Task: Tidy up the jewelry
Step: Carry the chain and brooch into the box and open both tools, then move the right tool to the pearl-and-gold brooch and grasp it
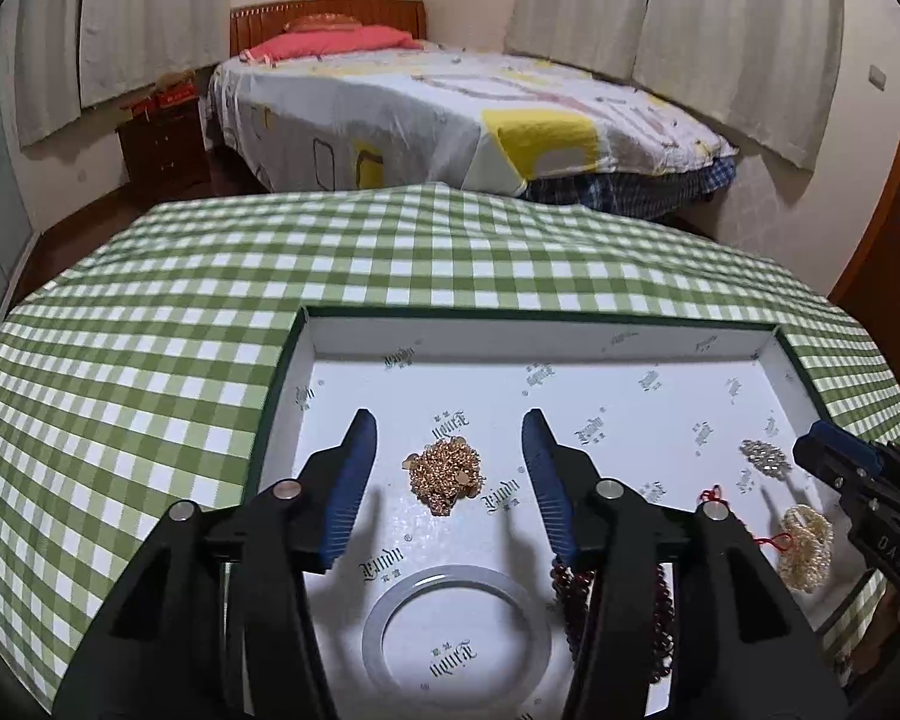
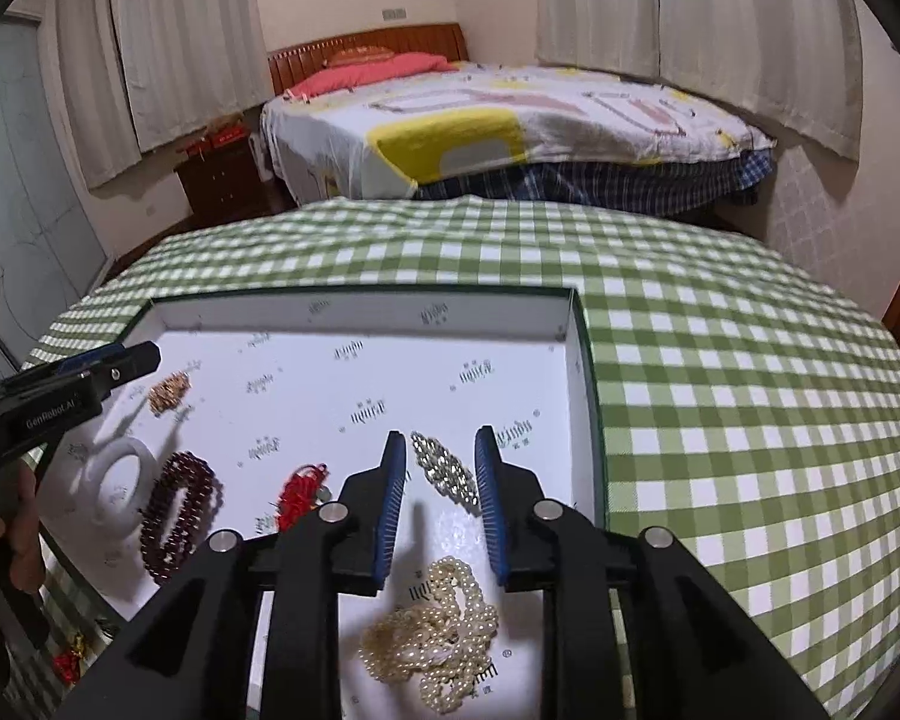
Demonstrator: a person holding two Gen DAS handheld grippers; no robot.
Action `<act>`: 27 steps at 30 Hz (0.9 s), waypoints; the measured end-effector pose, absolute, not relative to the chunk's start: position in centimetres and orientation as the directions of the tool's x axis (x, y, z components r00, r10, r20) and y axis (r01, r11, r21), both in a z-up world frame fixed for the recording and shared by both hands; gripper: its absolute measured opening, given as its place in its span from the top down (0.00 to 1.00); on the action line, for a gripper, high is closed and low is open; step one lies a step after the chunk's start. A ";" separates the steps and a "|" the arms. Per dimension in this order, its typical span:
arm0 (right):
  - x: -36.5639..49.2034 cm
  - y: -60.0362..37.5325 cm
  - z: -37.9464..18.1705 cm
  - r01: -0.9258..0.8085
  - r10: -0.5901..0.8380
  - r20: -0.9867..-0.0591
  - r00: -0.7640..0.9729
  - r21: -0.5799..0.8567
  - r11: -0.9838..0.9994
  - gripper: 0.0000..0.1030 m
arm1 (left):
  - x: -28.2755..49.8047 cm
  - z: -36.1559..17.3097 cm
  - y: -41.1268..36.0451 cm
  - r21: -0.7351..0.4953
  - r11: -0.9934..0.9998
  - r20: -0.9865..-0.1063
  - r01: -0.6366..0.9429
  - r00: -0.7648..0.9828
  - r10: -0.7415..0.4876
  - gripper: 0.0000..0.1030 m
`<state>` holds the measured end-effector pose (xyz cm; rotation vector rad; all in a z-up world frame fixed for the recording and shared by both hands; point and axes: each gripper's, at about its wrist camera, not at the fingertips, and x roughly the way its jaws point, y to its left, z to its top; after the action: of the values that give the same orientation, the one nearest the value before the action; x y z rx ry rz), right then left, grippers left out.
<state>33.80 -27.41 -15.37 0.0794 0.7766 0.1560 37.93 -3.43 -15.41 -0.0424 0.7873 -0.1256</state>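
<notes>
Gold chain (image 1: 444, 476) lies bunched between the empty, wide-open left hand-held gripper (image 1: 450, 438)

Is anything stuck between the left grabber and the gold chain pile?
Nothing visible is. The left hand-held gripper is open, and the gold chain pile lies bare on the box floor between its fingers.

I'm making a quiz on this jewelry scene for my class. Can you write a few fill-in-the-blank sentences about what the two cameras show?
1. All the jewelry lies inside a white ____ with green walls.
2. The open left gripper frames a heap of ____ chain.
3. The pearl necklace lies nearer the camera than the ____ piece between the open right gripper's fingers.
4. The tablecloth is checked white and ____.

Missing words: box; gold; silver; green
</notes>
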 end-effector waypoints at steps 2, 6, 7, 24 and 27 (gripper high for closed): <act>33.2 -27.4 -14.7 -0.113 0.171 -0.673 0.720 0.129 0.985 0.76 | 37.2 -14.8 -3.2 -0.084 0.992 -0.687 0.096 0.716 -0.127 0.50; 31.8 -27.3 -13.5 -0.116 0.174 -0.642 0.747 0.132 0.984 0.76 | 34.7 -13.0 -2.6 -0.101 0.990 -0.630 0.099 0.764 -0.141 0.48; 31.5 -27.3 -13.3 -0.116 0.174 -0.636 0.751 0.133 0.984 0.76 | 34.4 -12.6 -2.5 -0.103 0.990 -0.623 0.099 0.770 -0.141 0.47; 22.4 -27.0 -14.1 -0.102 0.163 -0.614 0.772 0.135 0.986 0.75 | 24.5 -11.4 -1.2 -0.120 0.990 -0.578 0.073 0.806 -0.129 0.46; 21.3 -27.0 -14.7 -0.096 0.162 -0.623 0.765 0.138 0.986 0.75 | 23.3 -11.8 -1.1 -0.122 0.990 -0.584 0.069 0.802 -0.128 0.46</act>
<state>21.28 -27.02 -14.68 0.0996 0.6854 0.1403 23.30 -1.12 -11.82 -0.0962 0.6320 -0.1061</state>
